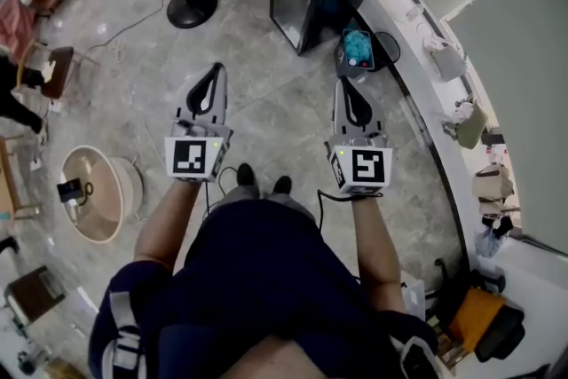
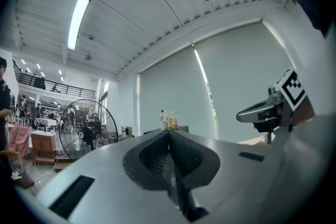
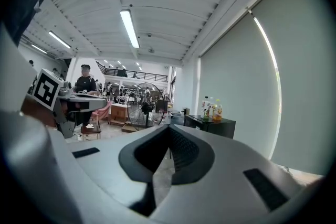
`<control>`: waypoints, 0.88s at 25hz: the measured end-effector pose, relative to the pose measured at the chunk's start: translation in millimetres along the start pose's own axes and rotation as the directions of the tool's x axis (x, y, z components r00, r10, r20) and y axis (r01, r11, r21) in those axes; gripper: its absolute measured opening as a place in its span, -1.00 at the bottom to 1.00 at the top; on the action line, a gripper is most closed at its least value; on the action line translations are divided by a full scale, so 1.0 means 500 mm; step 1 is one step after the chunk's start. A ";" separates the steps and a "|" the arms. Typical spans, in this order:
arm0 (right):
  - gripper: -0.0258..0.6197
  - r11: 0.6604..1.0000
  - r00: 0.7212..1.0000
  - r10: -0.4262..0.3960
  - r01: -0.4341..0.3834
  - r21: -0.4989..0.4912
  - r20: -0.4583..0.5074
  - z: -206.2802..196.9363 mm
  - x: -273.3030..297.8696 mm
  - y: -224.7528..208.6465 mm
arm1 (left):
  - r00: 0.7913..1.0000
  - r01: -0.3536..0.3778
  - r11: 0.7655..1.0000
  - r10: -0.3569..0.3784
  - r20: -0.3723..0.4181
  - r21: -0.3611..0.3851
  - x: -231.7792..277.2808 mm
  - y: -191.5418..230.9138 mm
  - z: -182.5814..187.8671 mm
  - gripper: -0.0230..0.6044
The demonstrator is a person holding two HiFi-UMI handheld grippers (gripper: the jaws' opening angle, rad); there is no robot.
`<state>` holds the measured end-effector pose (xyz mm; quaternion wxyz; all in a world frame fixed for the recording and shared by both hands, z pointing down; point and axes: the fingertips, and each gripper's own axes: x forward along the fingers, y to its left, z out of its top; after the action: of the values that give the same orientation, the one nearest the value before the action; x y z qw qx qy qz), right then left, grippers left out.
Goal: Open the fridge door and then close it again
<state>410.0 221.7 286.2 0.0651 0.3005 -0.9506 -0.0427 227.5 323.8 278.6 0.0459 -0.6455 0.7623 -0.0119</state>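
Bright, even indoor light. Long white fluorescent ceiling tubes [image 2: 79, 21] burn out to plain white in both gripper views, and a thin bright slit [image 2: 203, 81] glows between pale grey-green roller blinds [image 2: 241, 86]. The polished grey stone floor [image 1: 266, 102] carries only faint, soft shadows. The gripper views bend strongly and go black at the corners; the grey left gripper [image 2: 169, 131] and right gripper [image 3: 169, 127], close to the lens, are soft.
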 end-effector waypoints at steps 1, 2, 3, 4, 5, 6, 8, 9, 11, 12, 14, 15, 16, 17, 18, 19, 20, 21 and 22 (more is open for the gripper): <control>-0.86 1.000 1.000 0.001 -0.001 0.001 -0.001 -0.002 0.000 0.000 | 1.000 0.002 1.000 -0.002 -0.001 0.003 0.000 -0.001 -0.002 -0.85; -0.86 1.000 1.000 0.002 -0.002 0.002 -0.002 -0.004 0.001 0.000 | 1.000 0.002 1.000 -0.002 -0.001 0.003 0.001 -0.002 -0.004 -0.85; -0.86 1.000 1.000 0.004 -0.004 0.003 -0.002 -0.005 0.002 0.000 | 1.000 0.001 1.000 -0.001 -0.003 0.001 0.001 -0.002 -0.006 -0.85; -0.86 1.000 1.000 0.005 -0.005 0.004 -0.002 -0.006 0.003 0.000 | 1.000 0.001 1.000 -0.001 -0.004 -0.001 0.002 -0.002 -0.008 -0.85; -0.86 1.000 1.000 0.006 -0.006 0.005 -0.003 -0.006 0.004 0.000 | 1.000 0.001 1.000 -0.001 -0.005 -0.002 0.003 -0.002 -0.009 -0.84; -0.86 1.000 1.000 0.005 -0.005 0.007 -0.003 -0.006 0.004 -0.001 | 1.000 0.000 1.000 -0.001 -0.004 -0.002 0.004 -0.002 -0.009 -0.85; -0.86 1.000 1.000 0.002 -0.002 0.011 -0.003 -0.006 0.004 -0.002 | 1.000 0.001 1.000 -0.001 -0.005 -0.004 0.006 -0.004 -0.009 -0.84; -0.86 1.000 1.000 0.004 -0.004 0.009 -0.004 -0.007 0.005 -0.002 | 1.000 0.003 1.000 -0.003 -0.007 -0.004 0.007 -0.005 -0.010 -0.84; -0.86 1.000 1.000 0.011 -0.011 0.006 -0.007 -0.010 0.005 -0.002 | 1.000 0.009 1.000 -0.009 -0.014 0.001 0.010 -0.007 -0.015 -0.84; -0.86 1.000 1.000 0.014 -0.014 0.008 -0.007 -0.011 0.006 -0.001 | 1.000 0.013 1.000 -0.013 -0.016 0.004 0.011 -0.008 -0.017 -0.84; -0.86 1.000 1.000 0.018 -0.017 0.012 -0.009 -0.013 0.008 -0.003 | 1.000 0.021 1.000 -0.021 -0.019 0.004 0.016 -0.012 -0.020 -0.84; -0.86 1.000 1.000 0.020 -0.020 0.013 -0.010 -0.014 0.008 -0.005 | 0.999 0.026 1.000 -0.026 -0.022 0.002 0.019 -0.015 -0.021 -0.84; -0.86 1.000 1.000 0.022 -0.022 0.014 -0.011 -0.015 0.009 -0.008 | 0.999 0.032 0.999 -0.032 -0.025 0.000 0.023 -0.018 -0.022 -0.84; -0.86 1.000 1.000 0.024 -0.024 0.014 -0.012 -0.016 0.009 -0.011 | 0.999 0.036 0.999 -0.036 -0.027 0.000 0.026 -0.021 -0.023 -0.84; -0.86 1.000 1.000 0.027 -0.027 0.014 -0.012 -0.018 0.008 -0.013 | 0.999 0.039 0.999 -0.039 -0.028 0.000 0.029 -0.024 -0.024 -0.84; -0.86 0.999 0.999 0.031 -0.031 0.015 -0.013 -0.019 0.006 -0.016 | 0.999 0.040 0.999 -0.041 -0.027 -0.003 0.031 -0.027 -0.024 -0.84; -0.86 0.999 0.999 0.035 -0.035 0.015 -0.013 -0.020 0.003 -0.019 | 0.999 0.042 0.999 -0.042 -0.027 -0.006 0.033 -0.031 -0.024 -0.84; -0.86 0.999 0.999 0.039 -0.039 0.015 -0.013 -0.022 -0.001 -0.022 | 0.999 0.042 0.999 -0.042 -0.027 -0.007 0.034 -0.036 -0.025 -0.84; -0.86 0.999 0.999 0.043 -0.043 0.016 -0.013 -0.024 -0.004 -0.026 | 0.999 0.041 0.999 -0.042 -0.028 -0.008 0.036 -0.040 -0.026 -0.83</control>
<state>421.0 211.7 296.2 0.0698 0.2807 -0.9567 -0.0319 243.3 302.0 291.9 0.0326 -0.6611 0.7494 -0.0192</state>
